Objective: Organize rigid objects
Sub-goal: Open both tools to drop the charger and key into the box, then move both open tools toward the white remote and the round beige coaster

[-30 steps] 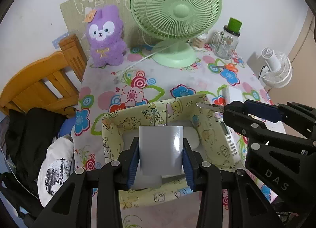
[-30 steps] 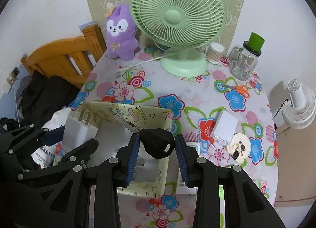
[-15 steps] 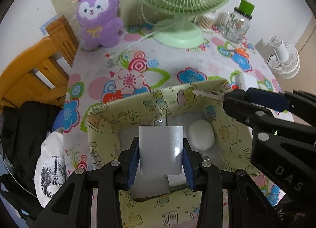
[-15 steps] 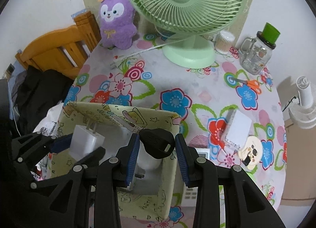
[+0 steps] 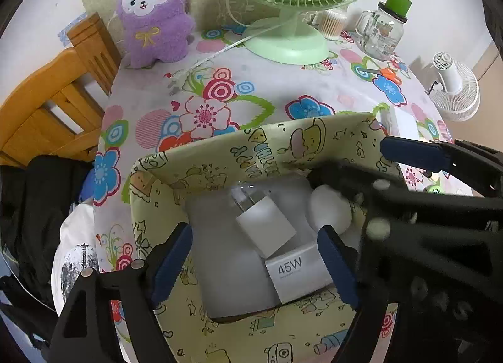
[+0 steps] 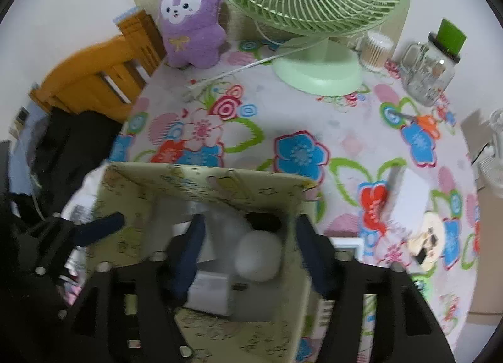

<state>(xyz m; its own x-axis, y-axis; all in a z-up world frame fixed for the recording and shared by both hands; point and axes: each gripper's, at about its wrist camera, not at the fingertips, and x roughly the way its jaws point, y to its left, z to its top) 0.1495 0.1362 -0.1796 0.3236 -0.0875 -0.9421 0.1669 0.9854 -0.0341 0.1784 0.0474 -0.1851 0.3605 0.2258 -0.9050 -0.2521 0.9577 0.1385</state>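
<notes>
Both your claws hang over the yellow patterned box [image 5: 220, 171], both pointing steeply down into it, and both sets of jaws are opening. Your left gripper [image 5: 256, 261] has nothing pressed between its blue pads: the white charger [image 5: 267, 224] lies loose on the box floor just ahead of the tips, tilted, its long axis running diagonally from the prongs at the far left toward the near right, where it leans on the white 45W adapter [image 5: 298, 272]. Your right gripper [image 6: 248, 253] is likewise spread and empty; the black plug [image 6: 262, 221] sits in the far right corner of the box, just beyond a white rounded item [image 6: 259, 253] that lies between the pads without being pinched, though motion blur softens the detail here. In the left wrist view the right claw crosses over the box's right side, close beside the left one. Judgement: both drops look done, so the next move is up and out. The left hand has the clearer exit; the right fingers straddle the box's right wall, so lift straight before swinging toward the items still out on the flowered tablecloth [image 6: 314, 118].
</notes>
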